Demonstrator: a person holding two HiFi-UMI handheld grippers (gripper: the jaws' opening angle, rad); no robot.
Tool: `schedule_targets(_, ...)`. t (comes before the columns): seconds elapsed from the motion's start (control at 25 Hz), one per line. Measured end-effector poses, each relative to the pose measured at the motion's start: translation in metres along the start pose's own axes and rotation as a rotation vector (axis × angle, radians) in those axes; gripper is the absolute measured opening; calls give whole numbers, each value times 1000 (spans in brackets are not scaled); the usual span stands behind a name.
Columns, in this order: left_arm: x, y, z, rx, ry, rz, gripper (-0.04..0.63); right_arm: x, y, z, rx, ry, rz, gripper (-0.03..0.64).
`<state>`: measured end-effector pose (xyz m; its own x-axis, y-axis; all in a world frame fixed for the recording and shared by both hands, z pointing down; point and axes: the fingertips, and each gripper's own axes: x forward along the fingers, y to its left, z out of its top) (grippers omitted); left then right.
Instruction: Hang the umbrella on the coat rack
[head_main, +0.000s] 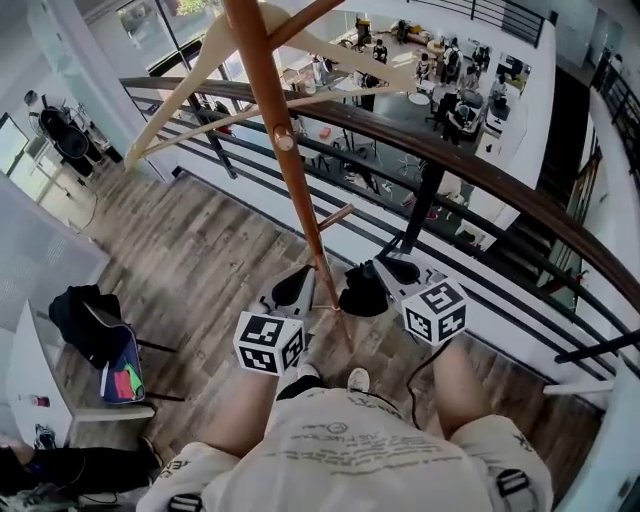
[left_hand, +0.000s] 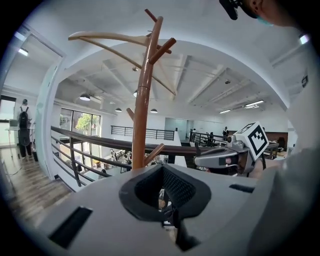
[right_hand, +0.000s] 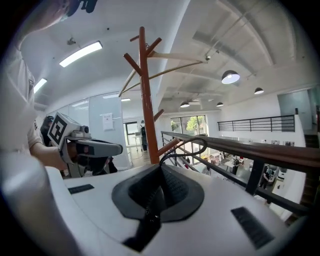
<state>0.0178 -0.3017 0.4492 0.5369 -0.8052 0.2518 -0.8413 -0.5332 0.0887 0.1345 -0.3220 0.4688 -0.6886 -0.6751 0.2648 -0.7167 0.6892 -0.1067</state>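
- While a person is standing on a wood-floored landing beside a dark railing, a tall wooden coat rack is rising directly in front of them, its pole running between the two handheld grippers.
- The right gripper is sitting just right of the pole, low down. Its jaws are pressing together on the black umbrella, which is showing as a dark bundle at the gripper's tip, close to the pole.
- In the right gripper view, a thin black strap loop is curving up out of the closed jaws and is arching next to a short lower peg of the rack. I cannot tell whether the loop is touching the peg.
- The left gripper is hovering just left of the pole, level with the other one. Its jaws are resting closed against each other.
- Higher on the rack, long pale wooden arms are spreading out to both sides.
- Beyond the railing, an open office floor is lying far below.
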Motion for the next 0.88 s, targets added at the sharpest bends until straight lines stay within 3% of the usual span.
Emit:
schedule_targets(0.28, 7, 13, 4, -14, 1, 12, 3, 29, -6, -1, -37, 83, 171, 5)
schedule_targets(0.88, 1, 48, -6, -42, 28, 69, 3, 72, 0, 19, -28, 97, 390, 5)
